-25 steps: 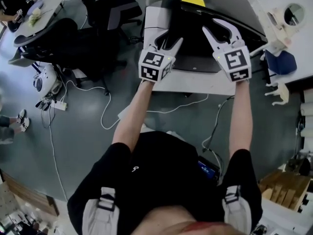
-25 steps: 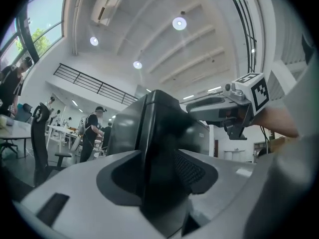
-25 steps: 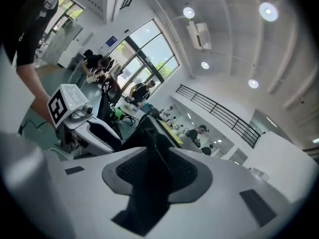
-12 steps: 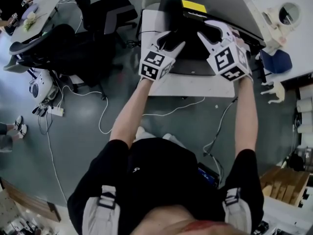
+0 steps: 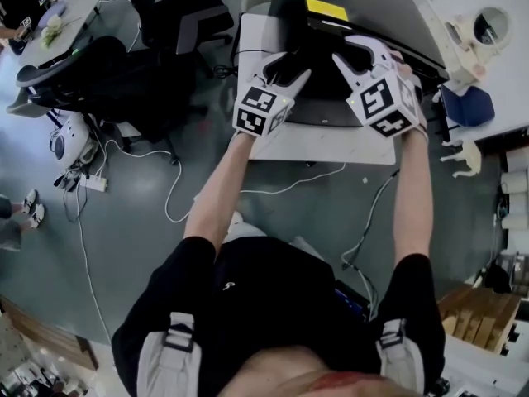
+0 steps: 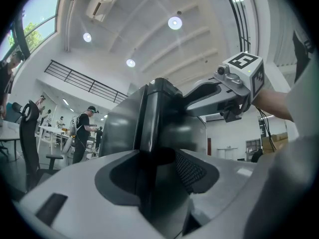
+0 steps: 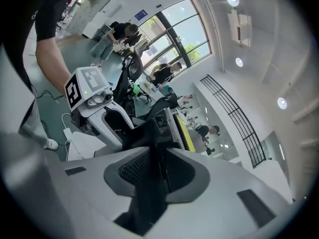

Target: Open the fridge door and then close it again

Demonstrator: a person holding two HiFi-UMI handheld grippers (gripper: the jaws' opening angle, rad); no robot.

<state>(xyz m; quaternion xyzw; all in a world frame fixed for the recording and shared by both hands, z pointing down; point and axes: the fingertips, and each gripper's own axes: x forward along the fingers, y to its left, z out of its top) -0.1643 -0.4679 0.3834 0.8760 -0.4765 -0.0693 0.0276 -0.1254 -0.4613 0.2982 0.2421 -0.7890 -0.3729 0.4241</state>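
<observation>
A person leans over a small black fridge [image 5: 364, 7] that stands toward the far edge of a low white table [image 5: 331, 143], leaving a bare strip along the near edge, with both arms stretched out to work the fridge door [image 5: 326, 98]. The left tongs [image 5: 283, 64] point level and stand spread about as wide as they go, astride the door's left upright edge; the dark slab runs between the jaws, but they look too far apart to clamp it, so this hand appears only to steady or guide. The right tongs [image 5: 361, 52] tilt downward onto the door's upper right part, and their jaws have just been closing with a dark edge between them; no firm grip reads yet, and this hand seems the one about to take hold for the pull. From above it cannot be told whether the door is ajar, so the opening step looks to be at its very start. The fridge is smooth, glossy and hard-cornered, its sheen throwing back the ceiling lamps, with a yellow label [image 5: 326, 8] across its top. The tongs are matte, pale grey plastic in broad curved shells, faced inside with cross-hatched dark pads [image 7: 132, 171] meant to bite on slick surfaces. Cables [image 5: 173, 197] trail over the grey floor [image 5: 124, 246] beside office chairs [image 5: 178, 15].
</observation>
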